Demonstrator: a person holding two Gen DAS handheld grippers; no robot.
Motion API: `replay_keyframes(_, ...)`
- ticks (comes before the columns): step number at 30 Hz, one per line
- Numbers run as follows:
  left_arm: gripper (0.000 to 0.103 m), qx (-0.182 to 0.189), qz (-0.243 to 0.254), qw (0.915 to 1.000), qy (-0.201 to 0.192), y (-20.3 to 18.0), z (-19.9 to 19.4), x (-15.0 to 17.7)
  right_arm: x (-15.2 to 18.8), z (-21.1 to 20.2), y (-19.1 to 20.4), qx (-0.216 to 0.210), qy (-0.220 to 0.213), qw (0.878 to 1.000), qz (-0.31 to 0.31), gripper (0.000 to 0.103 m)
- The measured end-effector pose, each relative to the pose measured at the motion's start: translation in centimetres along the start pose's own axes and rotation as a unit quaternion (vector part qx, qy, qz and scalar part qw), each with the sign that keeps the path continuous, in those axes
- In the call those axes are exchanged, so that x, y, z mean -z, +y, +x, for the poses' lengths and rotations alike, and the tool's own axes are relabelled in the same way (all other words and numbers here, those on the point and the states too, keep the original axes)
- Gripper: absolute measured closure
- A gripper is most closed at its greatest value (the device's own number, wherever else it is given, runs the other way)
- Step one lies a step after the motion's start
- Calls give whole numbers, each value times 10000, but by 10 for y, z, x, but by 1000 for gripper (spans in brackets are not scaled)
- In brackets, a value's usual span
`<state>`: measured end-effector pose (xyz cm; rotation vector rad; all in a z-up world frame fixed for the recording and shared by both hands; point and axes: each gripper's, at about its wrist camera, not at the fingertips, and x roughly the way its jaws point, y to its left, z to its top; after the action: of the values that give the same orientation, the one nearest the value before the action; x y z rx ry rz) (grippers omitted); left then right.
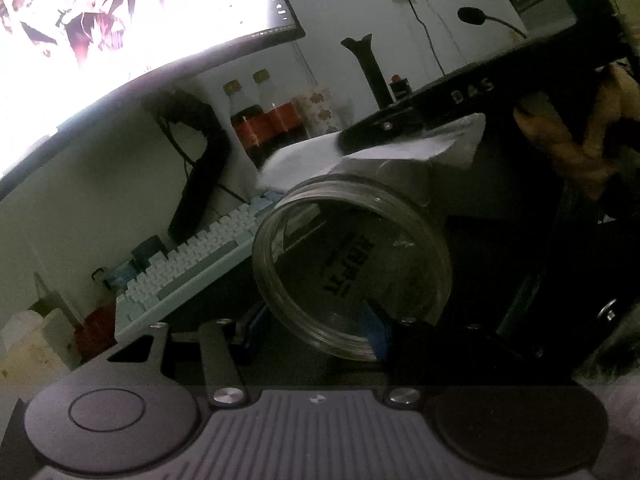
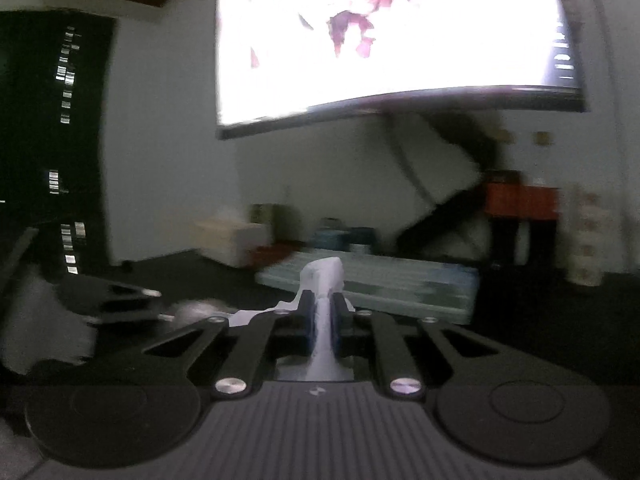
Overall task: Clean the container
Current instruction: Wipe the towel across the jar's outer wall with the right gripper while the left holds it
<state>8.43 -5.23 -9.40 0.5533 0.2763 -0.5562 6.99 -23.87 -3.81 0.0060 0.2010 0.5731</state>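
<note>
Now I hold the clear container in the left gripper, fingers half-open around it; right gripper pinches the tissue, nearly closed. Wipe from 12 o'clock, keeping the grip steady.

The room is dim, lit mostly by a large curved monitor glowing white and dark red. It stands on a black stand before a pale wall. On the dark desk a pale blue-white keyboard lies under the screen. Toward the desk's back edge stand two dark soda bottles with red labels, with boxes near the far corner. A microphone and cables hang along the wall.
</note>
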Motion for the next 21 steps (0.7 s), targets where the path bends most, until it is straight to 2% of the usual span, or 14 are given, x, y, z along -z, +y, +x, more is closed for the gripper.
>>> replay_keyframes(3, 56, 30, -24, 10000, -24, 1, 0, 1, -1, 3, 17, -158, -48, 9997, -203, 91)
replay_keyframes(6, 56, 64, -52, 10000, -46, 2, 0, 2, 0, 3, 25, -15, -107, 9983, -571, 90)
replay_keyframes(9, 56, 100, -109, 9999, -48, 4, 1, 3, 3, 3, 9, 255, -47, 9989, -403, 90)
replay_keyframes(12, 56, 119, -141, 9998, -44, 5, 1, 3, 5, 4, -12, 711, 25, 9973, -186, 90)
replay_keyframes(14, 56, 121, -152, 9998, -42, 5, 2, 3, 5, 2, -22, 797, 49, 9968, 22, 90)
replay_keyframes(16, 56, 123, -153, 9998, -41, 4, 2, 3, 4, 1, -23, 739, 54, 9971, 201, 90)
replay_keyframes(21, 56, 103, -149, 9998, -28, 3, 1, 3, 1, 3, 9, 79, -63, 9999, -57, 91)
